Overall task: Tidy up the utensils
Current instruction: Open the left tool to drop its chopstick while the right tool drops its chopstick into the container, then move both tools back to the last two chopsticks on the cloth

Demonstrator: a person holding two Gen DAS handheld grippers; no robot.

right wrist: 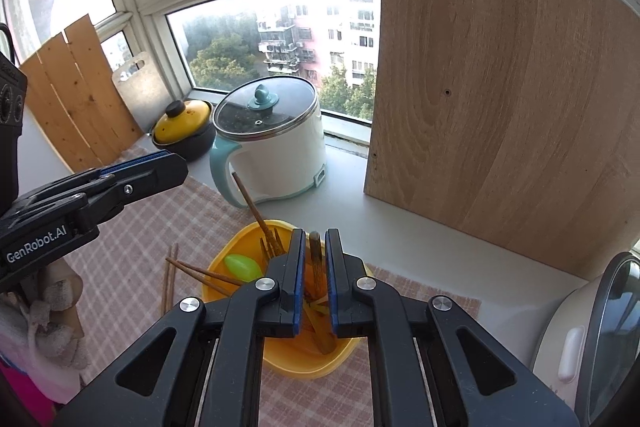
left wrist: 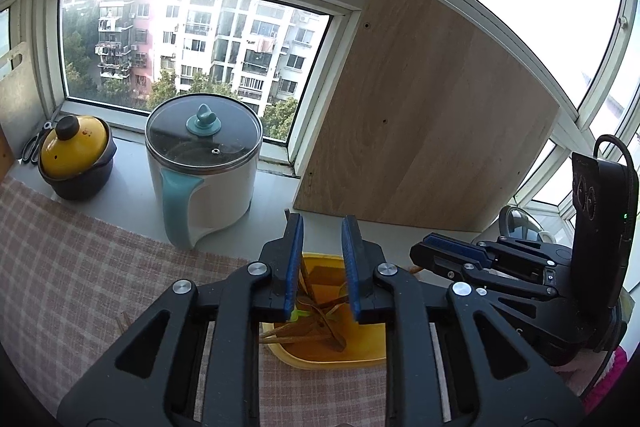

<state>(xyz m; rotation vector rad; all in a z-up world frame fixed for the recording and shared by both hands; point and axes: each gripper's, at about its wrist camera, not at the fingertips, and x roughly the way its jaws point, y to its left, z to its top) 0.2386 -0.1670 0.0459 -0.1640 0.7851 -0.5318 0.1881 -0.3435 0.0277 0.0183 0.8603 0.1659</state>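
A yellow bowl sits on the checked cloth, holding several wooden utensils, chopsticks and a green plastic spoon. A wooden fork sticks up from it. My right gripper is above the bowl, shut on a wooden utensil handle that reaches down into the bowl. My left gripper hovers open and empty over the same bowl. The right gripper also shows in the left wrist view, and the left gripper in the right wrist view. A pair of chopsticks lies on the cloth left of the bowl.
A white and teal electric pot with a glass lid and a yellow-lidded dark pot stand on the windowsill. A large wooden board leans at the right. Cutting boards lean at the left. A white cooker is at the right edge.
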